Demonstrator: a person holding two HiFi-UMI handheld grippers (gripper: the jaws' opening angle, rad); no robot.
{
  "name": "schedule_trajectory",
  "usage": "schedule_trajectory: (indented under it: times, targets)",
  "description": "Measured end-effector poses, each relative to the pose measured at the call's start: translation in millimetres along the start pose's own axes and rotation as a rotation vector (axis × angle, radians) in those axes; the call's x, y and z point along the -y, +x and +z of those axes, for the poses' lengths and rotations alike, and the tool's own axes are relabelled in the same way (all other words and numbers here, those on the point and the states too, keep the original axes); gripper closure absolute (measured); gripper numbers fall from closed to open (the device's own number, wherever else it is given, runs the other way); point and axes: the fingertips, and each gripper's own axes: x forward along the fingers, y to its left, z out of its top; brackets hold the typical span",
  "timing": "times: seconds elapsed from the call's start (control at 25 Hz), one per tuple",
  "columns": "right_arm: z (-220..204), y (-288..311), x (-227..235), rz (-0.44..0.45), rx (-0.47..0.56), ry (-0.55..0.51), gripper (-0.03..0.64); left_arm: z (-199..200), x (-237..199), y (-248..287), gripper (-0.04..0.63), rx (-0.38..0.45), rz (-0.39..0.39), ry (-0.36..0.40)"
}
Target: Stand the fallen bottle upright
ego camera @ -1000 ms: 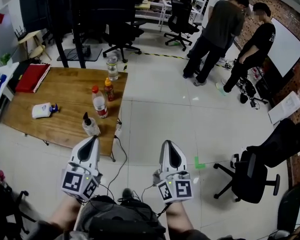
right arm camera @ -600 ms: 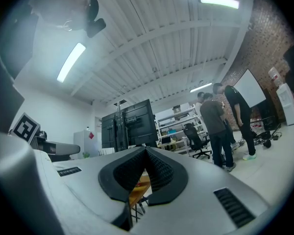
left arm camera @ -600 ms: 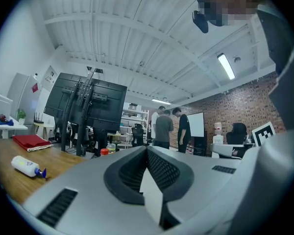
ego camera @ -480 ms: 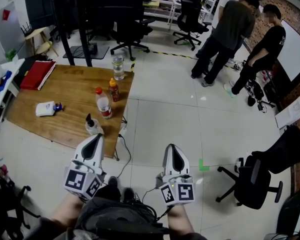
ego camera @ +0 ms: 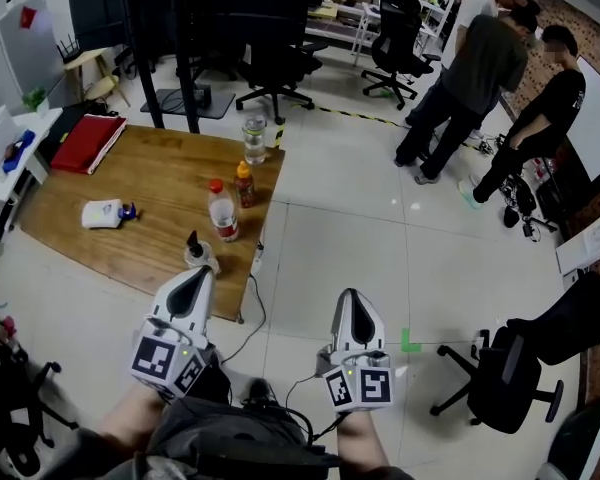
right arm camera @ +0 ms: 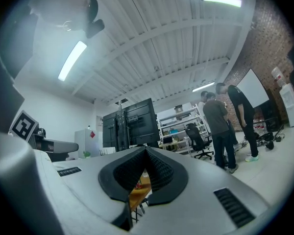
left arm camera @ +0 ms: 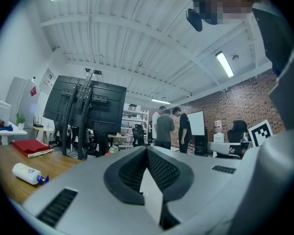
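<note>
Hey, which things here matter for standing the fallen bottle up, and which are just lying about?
For the job:
- white bottle, on its side
- wooden table under it
- left gripper and right gripper, both shut, empty

Just lying about:
- red-capped bottle, pump bottle, orange bottle, clear bottle, all upright
- red folder

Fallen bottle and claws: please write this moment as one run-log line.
fallen bottle: on its side on table, untouched | left claw: shut, empty | right claw: shut, empty | task: not started
</note>
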Motion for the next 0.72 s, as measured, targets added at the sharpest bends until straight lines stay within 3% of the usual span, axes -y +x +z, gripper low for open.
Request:
schedule_trajectory:
  times: [0.32, 0.72]
  targets:
    - [-8, 40, -60, 0.022, -0.008, -0.039, 0.609, 12, -75, -11, 0.578, 0.028, 0.024, -0.014]
    - [-34, 122, -190, -0.069, 0.037, -0.099, 0.609, 10, -254, -27, 0.578, 0.021, -0.013, -0.005]
